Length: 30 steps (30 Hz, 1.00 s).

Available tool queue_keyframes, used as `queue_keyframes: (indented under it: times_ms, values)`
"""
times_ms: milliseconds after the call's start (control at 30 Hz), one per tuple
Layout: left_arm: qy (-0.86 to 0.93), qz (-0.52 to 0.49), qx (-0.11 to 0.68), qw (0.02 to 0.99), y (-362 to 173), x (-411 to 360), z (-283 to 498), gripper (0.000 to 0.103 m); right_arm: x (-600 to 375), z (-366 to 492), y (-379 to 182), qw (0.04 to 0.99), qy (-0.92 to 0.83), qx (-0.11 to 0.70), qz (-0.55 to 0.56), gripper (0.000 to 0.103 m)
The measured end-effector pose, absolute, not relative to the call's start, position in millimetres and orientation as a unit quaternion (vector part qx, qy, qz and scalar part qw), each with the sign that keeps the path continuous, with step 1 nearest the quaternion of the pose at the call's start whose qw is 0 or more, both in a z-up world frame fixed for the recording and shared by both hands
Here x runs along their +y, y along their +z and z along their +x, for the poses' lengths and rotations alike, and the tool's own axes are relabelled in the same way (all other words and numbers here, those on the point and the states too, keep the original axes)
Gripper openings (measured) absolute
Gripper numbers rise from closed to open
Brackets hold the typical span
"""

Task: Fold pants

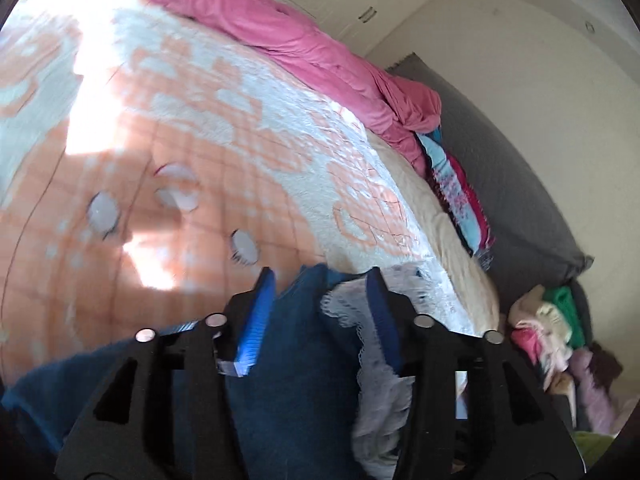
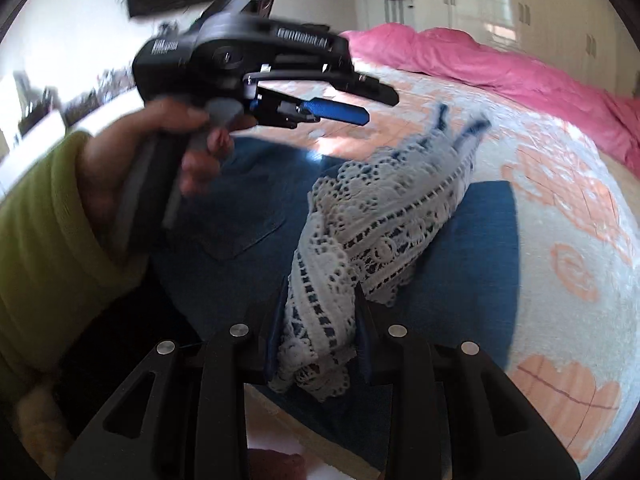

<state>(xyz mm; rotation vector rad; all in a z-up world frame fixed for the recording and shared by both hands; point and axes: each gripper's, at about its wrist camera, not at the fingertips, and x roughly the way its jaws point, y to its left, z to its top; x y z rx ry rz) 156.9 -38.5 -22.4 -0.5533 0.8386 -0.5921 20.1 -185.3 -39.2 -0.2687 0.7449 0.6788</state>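
A pair of dark blue denim pants (image 2: 460, 248) lies spread flat on a bed (image 2: 560, 184) covered by a peach and white patterned quilt; every place below is given from these pants. At their near edge, the right gripper (image 2: 318, 300) is clamped on a bunched strip of white lace trim (image 2: 360, 232), which is part of the pants and runs up from between the jaws across the denim toward the far side of the bed. Above the pants on their left side, a hand (image 2: 160, 152) in a yellow-green sleeve (image 2: 44, 232) holds the left gripper (image 2: 360, 110) by its handle (this part is blurred). In the left wrist view that gripper's two blue pads (image 1: 260, 312) stand apart over the denim and the lace, with fabric showing between them but neither pad pressing on it. Beyond the pants, along the far edge of the bed, lies a rumpled pink duvet (image 2: 500, 64). Past the end of the bed, a heap of mixed clothes (image 1: 548, 336) sits on a grey surface.
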Motion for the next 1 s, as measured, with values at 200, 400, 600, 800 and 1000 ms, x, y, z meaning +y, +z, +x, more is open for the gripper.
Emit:
queue_keyframes:
  times_ms: [200, 400, 600, 800, 1000]
  values:
    - [-0.289, -0.292, 0.414, 0.812, -37.2, -26.9, 150.7, 0.056, -162.9, 7.3, -49.5, 0.867, 0.315, 0.33, -0.201, 0.031]
    - [-0.279, -0.262, 0.439, 0.813, -44.0, -43.1, 152.9, 0.056, -169.8, -2.8, -55.0, 0.874, 0.301, 0.315, -0.218, 0.034]
    - [-0.274, -0.239, 0.446, 0.818, -39.2, -60.3, 163.1, 0.011, -178.1, -2.2, -51.7, 0.875, 0.309, 0.326, -0.18, 0.025]
    - [-0.267, -0.214, 0.428, 0.836, -31.3, -62.1, 174.8, 0.011, -162.7, -1.1, -43.7, 0.873, 0.332, 0.31, -0.175, 0.024]
    - [-0.245, -0.223, 0.446, 0.832, -49.4, -48.1, 172.3, 0.019, -145.6, -5.1, -59.4, 0.859, 0.359, 0.319, -0.177, 0.033]
